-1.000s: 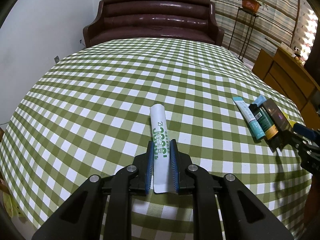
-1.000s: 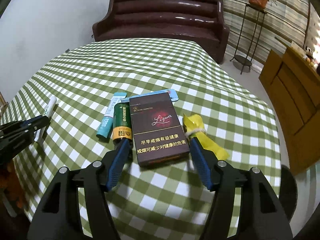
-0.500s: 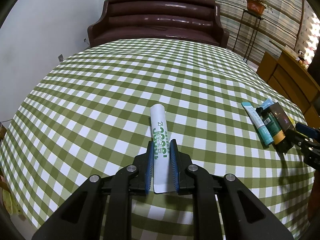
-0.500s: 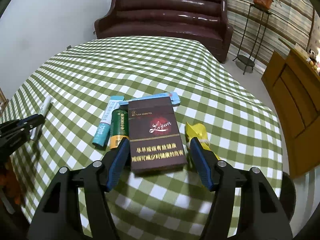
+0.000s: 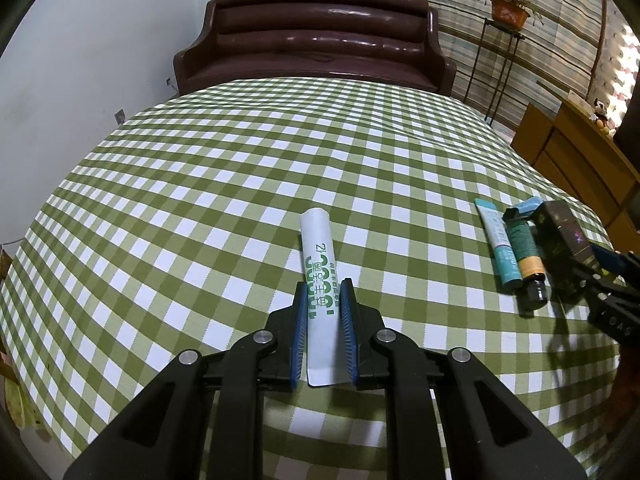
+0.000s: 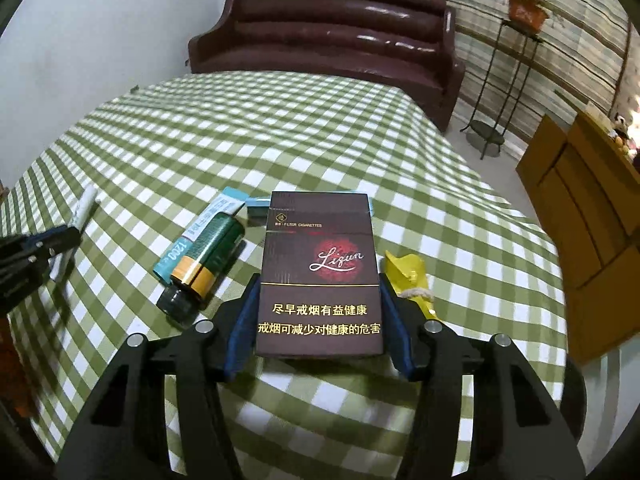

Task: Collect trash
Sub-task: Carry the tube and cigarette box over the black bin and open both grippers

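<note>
- So we have the left gripper [image 5: 323,320] clamped narrow on the white green-printed plastic tube [image 5: 320,280], mid green-checked tablecloth [image 5: 240,184].
- Our right gripper [image 6: 318,312] has just been closing; its jaws now hold the dark maroon cardboard cigarette pack [image 6: 318,272] near the cloth's right edge.
- Left to collect: teal tube [image 6: 196,236], green bottle [image 6: 204,264], yellow wrapper [image 6: 408,276]. No bin visible.

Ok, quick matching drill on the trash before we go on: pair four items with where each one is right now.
Items:
1. white tube
2. cigarette box
3. yellow wrapper
4. green bottle

Places:
a. lying right of the box
b. between the right gripper's pads
c. lying left of the box
d. clamped in the left gripper

Pairs: 1-d, 2-b, 3-a, 4-c
</note>
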The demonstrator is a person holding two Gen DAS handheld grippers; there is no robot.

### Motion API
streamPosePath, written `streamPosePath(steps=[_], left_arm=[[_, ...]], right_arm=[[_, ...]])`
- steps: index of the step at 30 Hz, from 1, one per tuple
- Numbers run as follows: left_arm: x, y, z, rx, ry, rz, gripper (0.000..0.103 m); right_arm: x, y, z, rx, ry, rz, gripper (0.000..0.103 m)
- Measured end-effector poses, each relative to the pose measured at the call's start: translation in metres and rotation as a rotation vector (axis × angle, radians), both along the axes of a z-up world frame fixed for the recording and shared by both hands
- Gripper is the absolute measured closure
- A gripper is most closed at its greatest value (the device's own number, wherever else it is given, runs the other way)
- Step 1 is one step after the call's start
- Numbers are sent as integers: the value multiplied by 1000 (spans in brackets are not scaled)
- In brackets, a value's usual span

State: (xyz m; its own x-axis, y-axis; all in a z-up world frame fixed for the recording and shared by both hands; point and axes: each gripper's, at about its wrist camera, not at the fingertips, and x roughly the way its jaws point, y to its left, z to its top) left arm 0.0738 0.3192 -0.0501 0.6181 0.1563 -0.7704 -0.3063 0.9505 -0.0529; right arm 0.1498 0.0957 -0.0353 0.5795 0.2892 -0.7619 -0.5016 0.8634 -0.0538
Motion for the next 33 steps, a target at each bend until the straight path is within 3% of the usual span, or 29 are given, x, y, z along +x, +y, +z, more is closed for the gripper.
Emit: streamPosePath(steps=[15, 33], left_arm=[[-10, -61, 22, 3, -82, -143, 86], [8, -248, 42, 23, -176, -510, 86]], right_arm=[[-39, -101, 40, 110, -128, -225, 49], [-67, -245, 34, 95, -173, -519, 49]])
